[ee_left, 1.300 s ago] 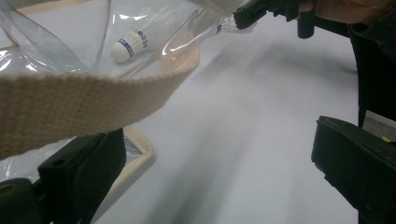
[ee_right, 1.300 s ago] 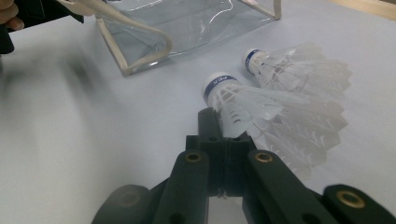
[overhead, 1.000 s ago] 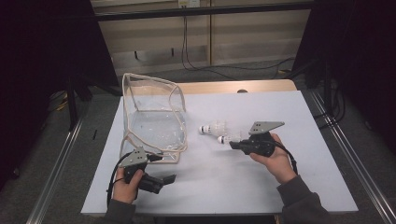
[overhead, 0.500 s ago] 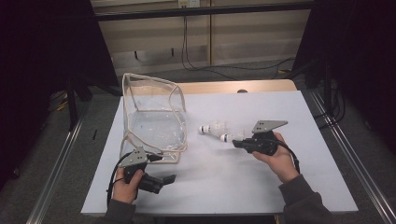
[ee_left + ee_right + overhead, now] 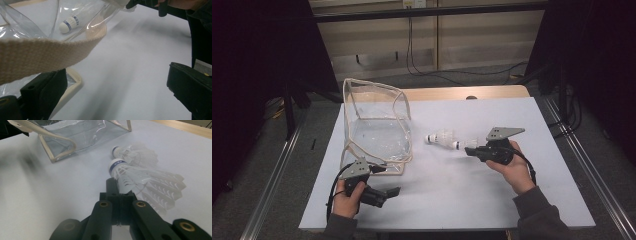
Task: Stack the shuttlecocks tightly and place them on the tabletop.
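From my screen the only lettering is on the blue bands around the shuttlecock corks. On the nearer shuttlecock (image 5: 140, 178) the band carries white letters that look like "PEX", though I can't be sure. The band on the other shuttlecock (image 5: 69, 24) has print too, but it is too small to read.

The right gripper (image 5: 469, 150) lies level in the person's right hand (image 5: 511, 165), jaws pressed together and pointing toward the clear bag (image 5: 377, 125). The left gripper (image 5: 393, 190) rests low just in front of that bag, jaws spread wide, gripped by the left hand (image 5: 346, 197).
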Demonstrator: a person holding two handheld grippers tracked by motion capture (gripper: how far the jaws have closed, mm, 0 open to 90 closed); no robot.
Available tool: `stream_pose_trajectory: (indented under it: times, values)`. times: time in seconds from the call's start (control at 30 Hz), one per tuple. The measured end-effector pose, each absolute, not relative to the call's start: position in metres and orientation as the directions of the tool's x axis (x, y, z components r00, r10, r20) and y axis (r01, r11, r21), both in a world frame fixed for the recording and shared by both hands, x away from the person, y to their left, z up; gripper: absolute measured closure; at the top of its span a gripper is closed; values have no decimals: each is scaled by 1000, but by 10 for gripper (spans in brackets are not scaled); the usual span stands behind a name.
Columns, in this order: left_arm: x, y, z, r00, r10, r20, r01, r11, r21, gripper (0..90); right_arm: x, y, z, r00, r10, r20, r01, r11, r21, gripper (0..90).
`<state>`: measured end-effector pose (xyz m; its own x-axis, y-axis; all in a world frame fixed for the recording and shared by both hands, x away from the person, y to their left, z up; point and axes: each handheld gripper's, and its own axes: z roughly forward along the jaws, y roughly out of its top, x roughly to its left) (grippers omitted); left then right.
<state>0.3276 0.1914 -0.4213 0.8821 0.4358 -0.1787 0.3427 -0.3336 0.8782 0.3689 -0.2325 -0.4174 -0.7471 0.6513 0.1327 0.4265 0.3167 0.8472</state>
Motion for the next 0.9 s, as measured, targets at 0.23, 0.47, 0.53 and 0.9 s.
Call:
stream_pose_trajectory:
  times: [0.23, 0.47, 0.53, 0.9]
  values:
    - [327, 191, -421, 882, 436, -179, 344, -335, 877, 32, 371, -235, -420, -733, 668, 131, 434, 311, 845, 898]
    - [327, 191, -421, 882, 436, -179, 345, -337, 876, 32, 374, -236, -423, -725, 678, 121, 441, 321, 838, 897]
    - [327, 192, -421, 881, 438, -178, 345, -338, 876, 32, 375, -236, -424, -722, 682, 120, 443, 322, 836, 898]
    - [327, 191, -422, 881, 436, -182, 346, -335, 876, 32, 381, -236, -428, -711, 693, 117, 448, 319, 835, 896]
